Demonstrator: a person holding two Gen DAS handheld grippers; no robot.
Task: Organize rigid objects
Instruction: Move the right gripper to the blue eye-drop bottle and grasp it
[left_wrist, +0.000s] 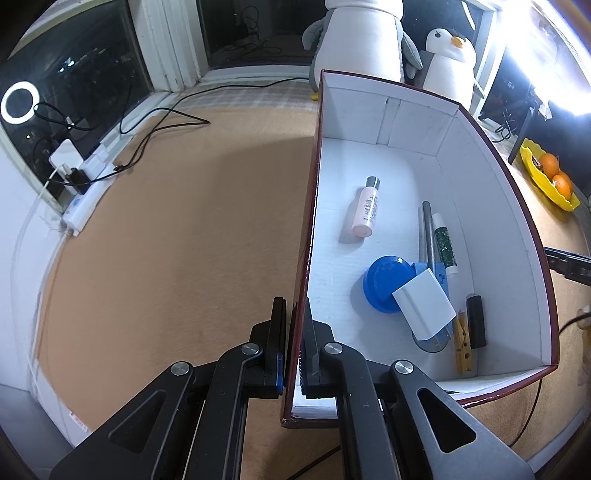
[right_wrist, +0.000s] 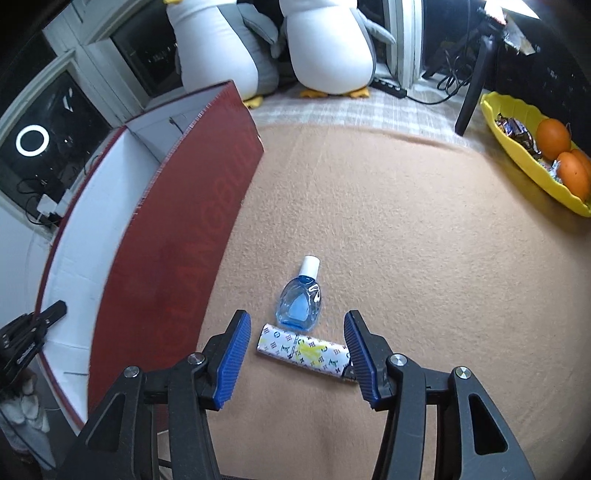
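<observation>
On box wall (left_wrist: 308, 236), left gripper (left_wrist: 295, 332) clamped, right gripper (right_wrist: 293, 354) jaws parted above lighter (right_wrist: 303, 349).

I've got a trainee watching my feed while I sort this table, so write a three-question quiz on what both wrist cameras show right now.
1. True or false: the left claw is shut on the wall of the red box.
2. Which two loose items lie on the cloth by the right claw?
A. blue liquid bottle and patterned lighter
B. clothespin and pink tube
C. orange and white charger
3. Fill in: inside the box, the white charger rests partly on the blue ____.

Key
1. True
2. A: blue liquid bottle, patterned lighter
3. Lid
</observation>
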